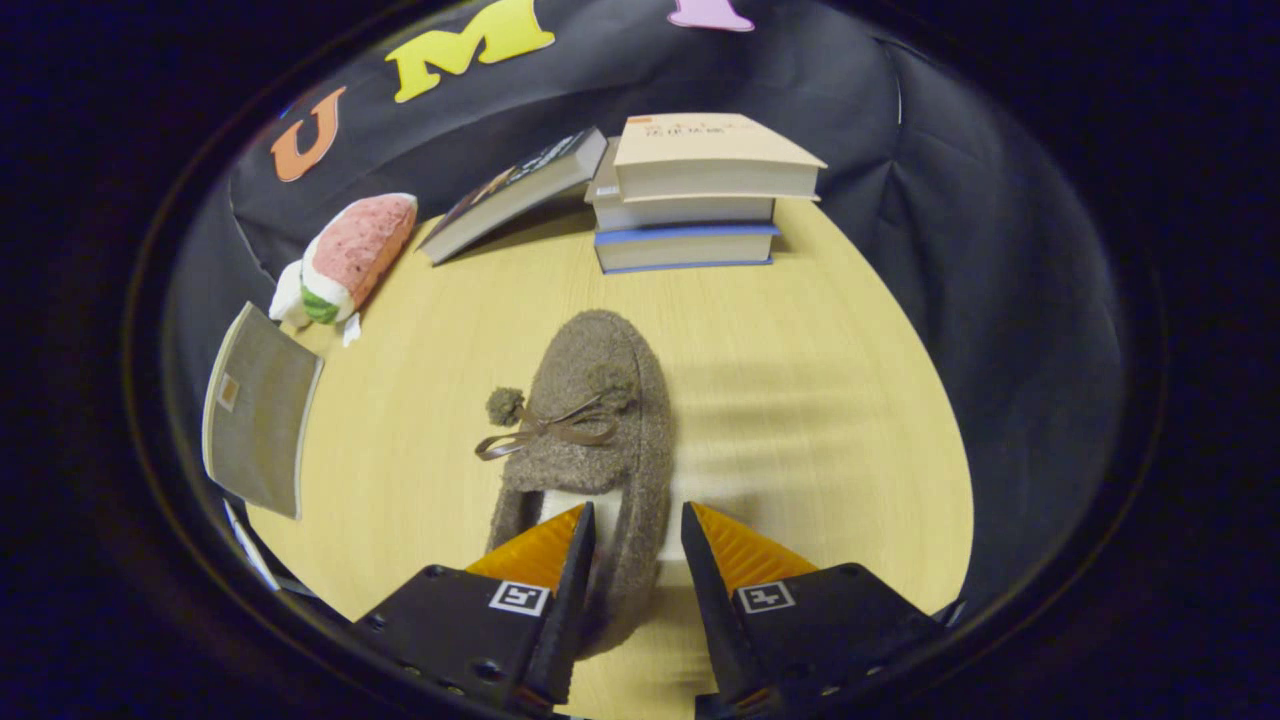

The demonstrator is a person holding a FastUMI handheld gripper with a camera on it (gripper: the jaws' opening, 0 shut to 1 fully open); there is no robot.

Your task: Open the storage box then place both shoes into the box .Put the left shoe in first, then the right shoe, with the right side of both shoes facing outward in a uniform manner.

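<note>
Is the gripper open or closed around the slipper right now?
Open. The gripper straddles the right side wall at the heel of the brown slipper: one finger inside the opening, one outside with wooden table showing between.

No legible txt; book (712,150) cover blurred.

Gripper (638,530) fingers straddle the side wall of a brown fuzzy slipper (592,440) on a wooden table (820,420).

We counted one brown slipper (600,430) with the gripper (638,530) fingers astride its heel; beyond the slipper, four books (690,190) and one plush toy (350,255).
</note>
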